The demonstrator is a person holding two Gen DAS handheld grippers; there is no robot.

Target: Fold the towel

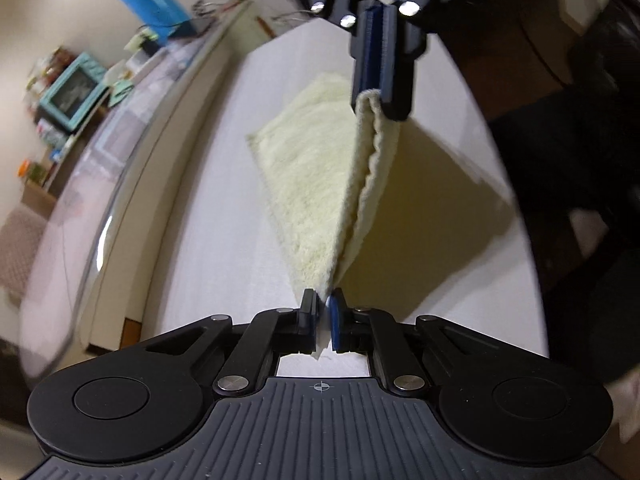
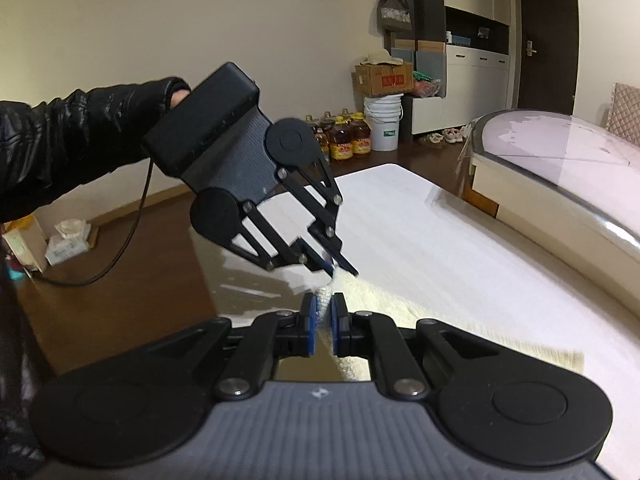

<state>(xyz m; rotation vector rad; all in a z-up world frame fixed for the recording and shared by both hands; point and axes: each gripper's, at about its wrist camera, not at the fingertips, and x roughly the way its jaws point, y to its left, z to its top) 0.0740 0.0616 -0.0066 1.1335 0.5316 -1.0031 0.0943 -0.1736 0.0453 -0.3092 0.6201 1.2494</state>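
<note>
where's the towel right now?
The towel is partly lifted off the white table: the left gripper and right gripper each pinch its raised edge, the rest lying on the table.

Our left hand-held gripper (image 1: 323,314) and right hand-held gripper (image 2: 324,322) look alike: matte black linkage arms with silver screws, blue pads on the fingers (image 1: 335,322), two round black discs and a ribbed grey body bearing a small crosshair mark. A thin black cable (image 2: 132,224) trails away. Our sleeve (image 2: 60,144) is shiny black, possibly quilted.
</note>
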